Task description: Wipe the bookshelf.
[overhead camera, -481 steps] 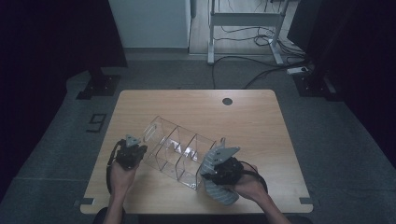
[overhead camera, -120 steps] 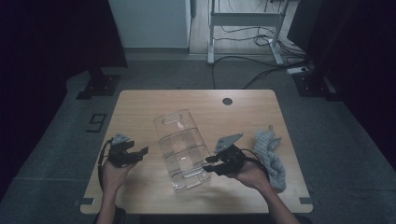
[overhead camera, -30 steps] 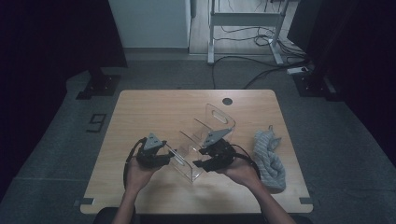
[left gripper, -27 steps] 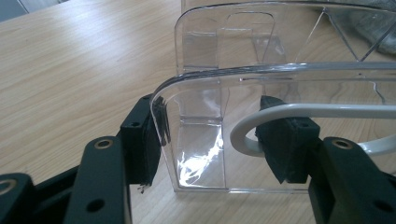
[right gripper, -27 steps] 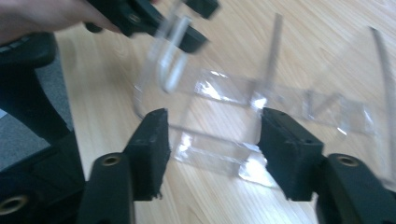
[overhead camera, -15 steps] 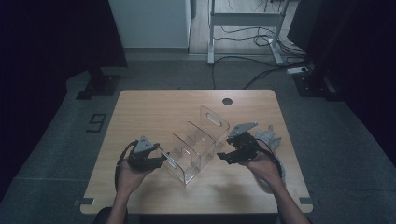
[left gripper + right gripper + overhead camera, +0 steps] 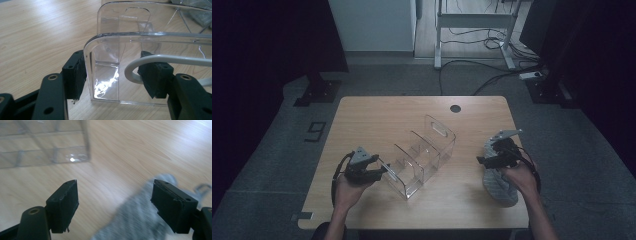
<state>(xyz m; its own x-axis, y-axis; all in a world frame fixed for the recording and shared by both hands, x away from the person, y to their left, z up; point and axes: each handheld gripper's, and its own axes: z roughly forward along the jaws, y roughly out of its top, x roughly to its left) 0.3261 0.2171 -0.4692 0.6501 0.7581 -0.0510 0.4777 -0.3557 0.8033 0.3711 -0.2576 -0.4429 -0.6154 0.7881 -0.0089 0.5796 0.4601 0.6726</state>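
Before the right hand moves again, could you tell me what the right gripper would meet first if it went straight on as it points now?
Most likely the grey cloth lying just ahead of the open right gripper; depth is hard to judge.

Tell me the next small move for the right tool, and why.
Probably lower the right tool onto the grey knitted cloth and close. Its jaws have just been opening with nothing between them, the cloth lies just below, and the left tool straddles an end wall of the clear plastic divided organiser.

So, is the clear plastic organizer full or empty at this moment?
Empty. In the high view the wooden table shows through every compartment of the clear organizer, and the left gripper view shows nothing inside its near end.
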